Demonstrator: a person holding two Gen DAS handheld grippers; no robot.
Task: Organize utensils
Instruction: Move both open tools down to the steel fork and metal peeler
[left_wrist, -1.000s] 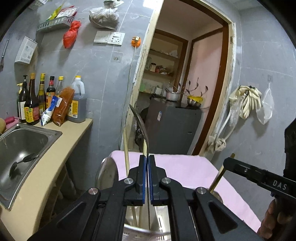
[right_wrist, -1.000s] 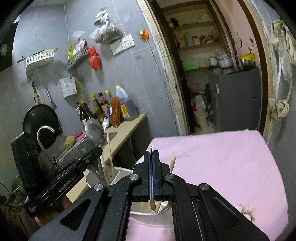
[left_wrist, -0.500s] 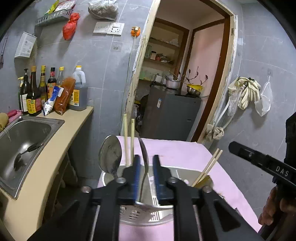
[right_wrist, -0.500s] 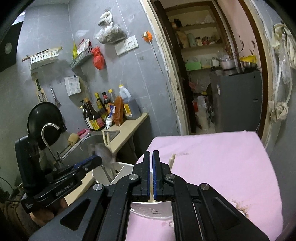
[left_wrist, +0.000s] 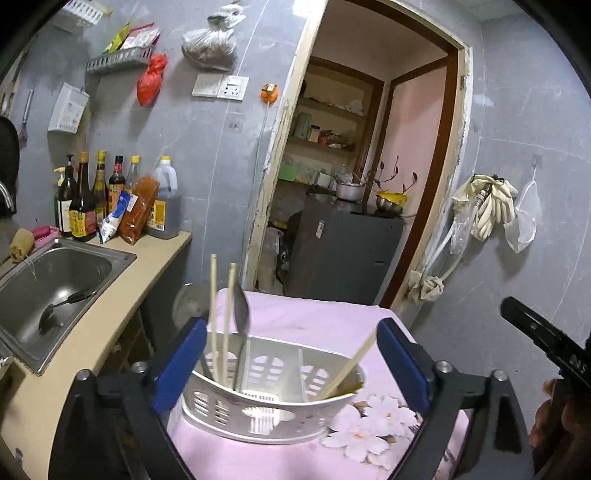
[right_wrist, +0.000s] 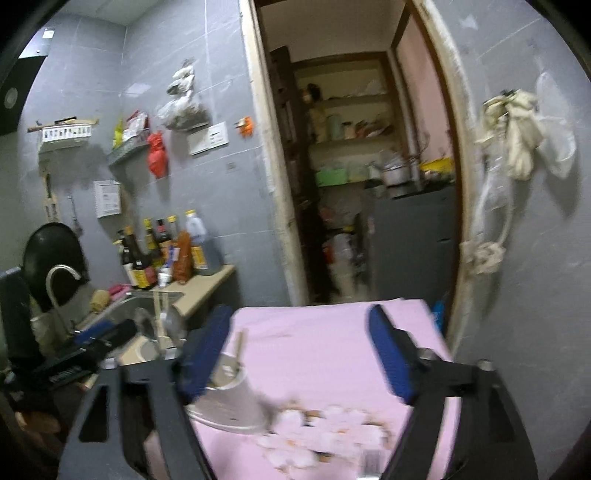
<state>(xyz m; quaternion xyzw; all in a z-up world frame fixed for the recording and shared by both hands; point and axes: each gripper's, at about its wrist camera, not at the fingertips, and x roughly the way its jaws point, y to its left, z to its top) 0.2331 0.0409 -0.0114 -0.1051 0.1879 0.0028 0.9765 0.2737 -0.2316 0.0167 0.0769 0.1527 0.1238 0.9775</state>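
White utensil basket (left_wrist: 273, 410) between open left claw (left_wrist: 291, 365)

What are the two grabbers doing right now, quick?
Left gripper: open, jaws just spread, holding nothing; the white utensil basket sits between them untouched.
Right gripper: open, jaws just spread, holding nothing.

Right gripper (right_wrist: 299, 354), jaws just opened wide and empty, over pink cloth (right_wrist: 325, 343); white utensil basket (right_wrist: 225, 402) near left, sink (right_wrist: 136, 306) far left.
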